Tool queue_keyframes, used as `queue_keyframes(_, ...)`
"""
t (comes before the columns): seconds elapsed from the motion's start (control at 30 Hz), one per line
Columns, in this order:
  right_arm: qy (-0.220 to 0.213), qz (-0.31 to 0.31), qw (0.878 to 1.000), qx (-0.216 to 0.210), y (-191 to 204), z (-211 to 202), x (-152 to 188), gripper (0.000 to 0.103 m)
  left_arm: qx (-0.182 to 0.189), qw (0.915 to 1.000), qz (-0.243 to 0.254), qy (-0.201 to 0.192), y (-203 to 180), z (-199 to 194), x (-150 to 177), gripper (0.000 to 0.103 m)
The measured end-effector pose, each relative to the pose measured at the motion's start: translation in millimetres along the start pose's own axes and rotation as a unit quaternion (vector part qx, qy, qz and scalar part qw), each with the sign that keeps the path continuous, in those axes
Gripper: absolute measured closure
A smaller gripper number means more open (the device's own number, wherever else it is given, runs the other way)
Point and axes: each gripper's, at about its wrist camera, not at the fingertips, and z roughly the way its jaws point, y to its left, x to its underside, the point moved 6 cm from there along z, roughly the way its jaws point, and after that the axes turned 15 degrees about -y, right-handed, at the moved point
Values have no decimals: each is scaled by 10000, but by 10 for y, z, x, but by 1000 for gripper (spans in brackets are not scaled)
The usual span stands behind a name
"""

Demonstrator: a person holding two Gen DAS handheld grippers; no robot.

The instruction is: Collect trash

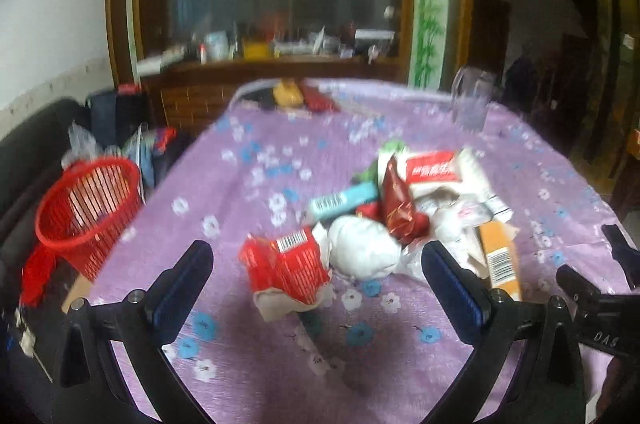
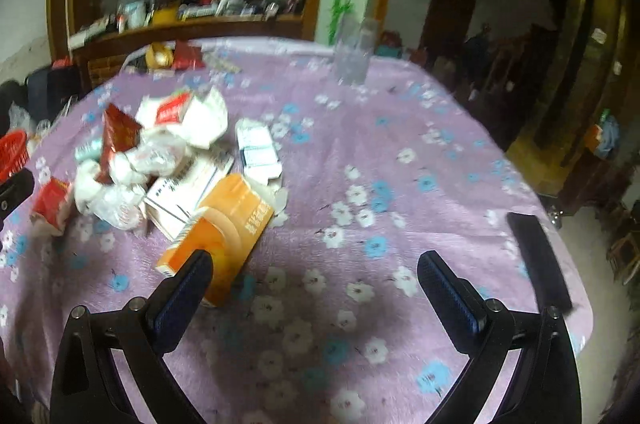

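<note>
We see both grippers, left [image 1: 316, 266] and right [image 2: 314, 274], spread wide and empty over the tablecloth [image 2: 400, 151], the orange box [image 2: 228, 224] apparently lying lengthwise toward the near edge beside the trash pile [image 1: 400, 207].

pile: your trash pile [image 1: 400, 216] sits mid-table on the tablecloth [image 1: 248, 191]
basket: your basket [image 1: 86, 212] is off the table's left edge
cup: cup [image 1: 472, 101] behind pile, far right
</note>
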Motion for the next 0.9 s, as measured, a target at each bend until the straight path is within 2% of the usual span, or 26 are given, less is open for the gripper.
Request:
queue_keyframes(0.1, -338, 124, 9992, 198, -15, -237, -40, 0, -161, 9991, 122, -365, 53, -228, -22, 0)
queue_keyframes(0.3, -672, 239, 9972, 202, 80, -603, -6, 0, -415, 9950, 209, -880, 211, -633, -19, 0)
queue_keyframes(0.47, -1024, 138, 9946, 112, 218, -939, 10, 0, -436, 9927, 240, -1102, 261, -914, 57, 0)
queue_keyframes(0.6, -975, 149, 9950, -123, 316, -1021, 61, 2, -345, 9934, 316, -1049, 227, -968, 128, 0)
queue_keyframes(0.9, -563, 174, 9971, -475, 508, -848, 214, 8, -274, 9964, 197, -777, 234, -843, 250, 0)
